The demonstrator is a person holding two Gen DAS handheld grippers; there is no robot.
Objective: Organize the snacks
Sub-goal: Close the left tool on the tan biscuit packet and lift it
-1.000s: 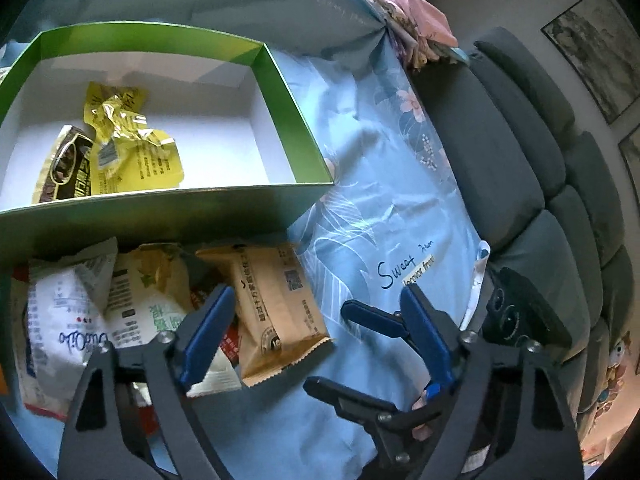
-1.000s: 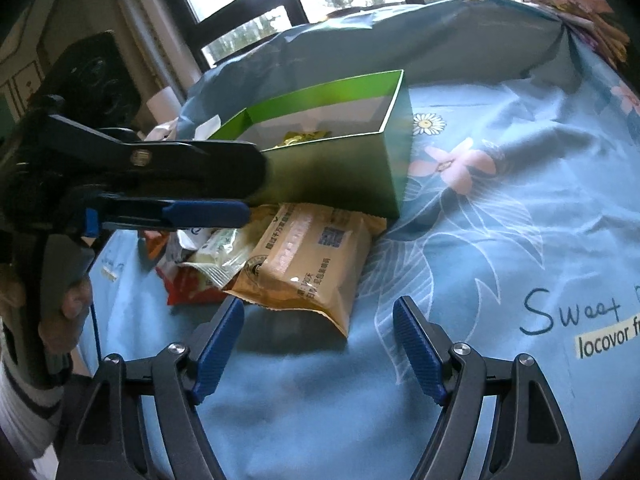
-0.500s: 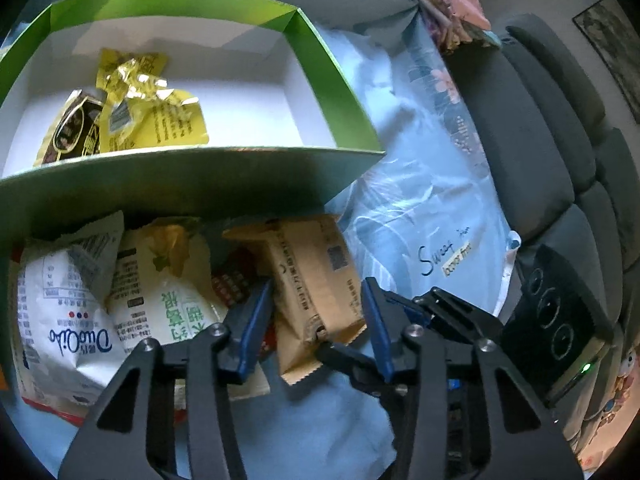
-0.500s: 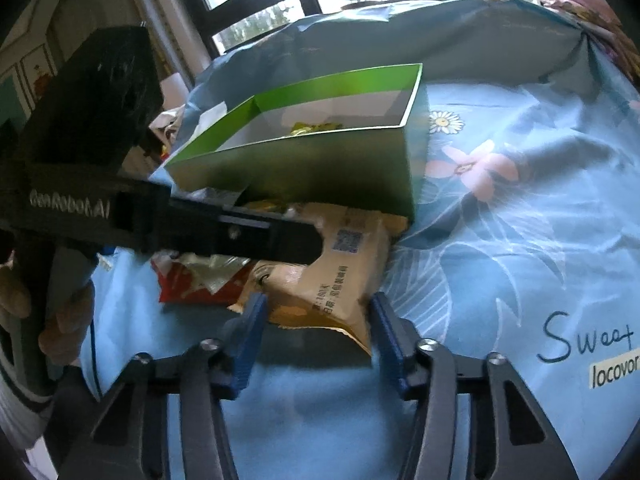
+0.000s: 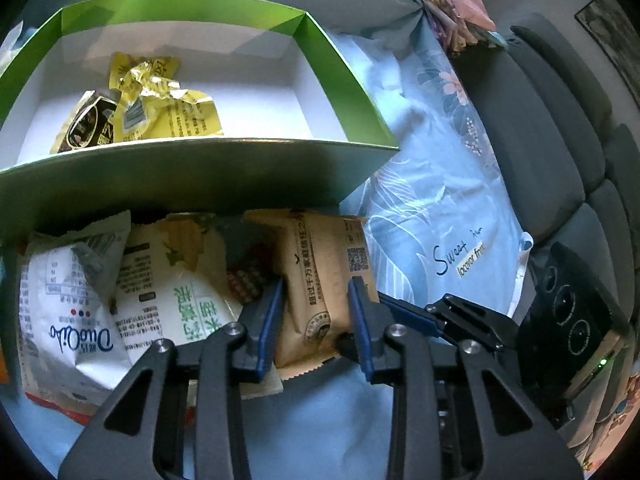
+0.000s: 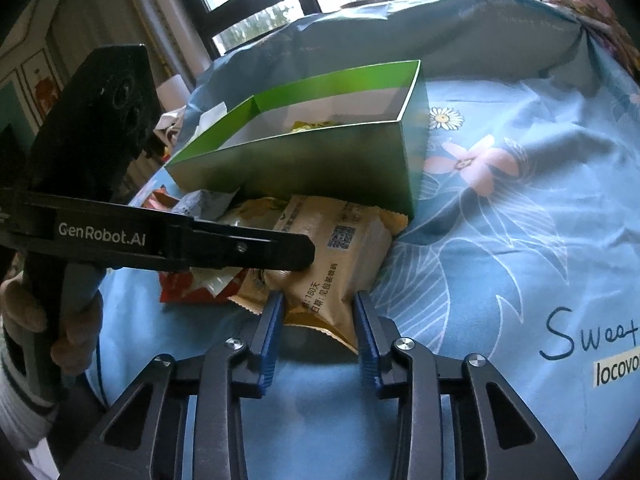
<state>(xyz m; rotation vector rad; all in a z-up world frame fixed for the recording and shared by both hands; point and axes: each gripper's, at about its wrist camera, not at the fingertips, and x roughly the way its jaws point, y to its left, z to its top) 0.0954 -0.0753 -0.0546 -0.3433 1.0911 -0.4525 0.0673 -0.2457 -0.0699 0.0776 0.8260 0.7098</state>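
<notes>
Both grippers are closing on the same tan snack packet, which lies on the worktop just in front of the green box, its far end touching or nearly touching the box wall. The left gripper has its blue fingers on either side of the packet's near end; they look pressed against the wrapper, which bulges between them. The right gripper comes at the packet from another side, its fingers likewise against the wrapper's edges at the crimped corner. In the right wrist view the left gripper's dark arm crosses the picture over the packet, held by a hand in a striped sleeve. Beside the tan packet, to its left in the left wrist view, lie a white and green packet, a white packet with blue lettering and a red one partly beneath them. Inside the box lie a yellow packet and a dark one. The worktop is covered by a light blue flowered cloth, and a grey sofa stands beside it.
</notes>
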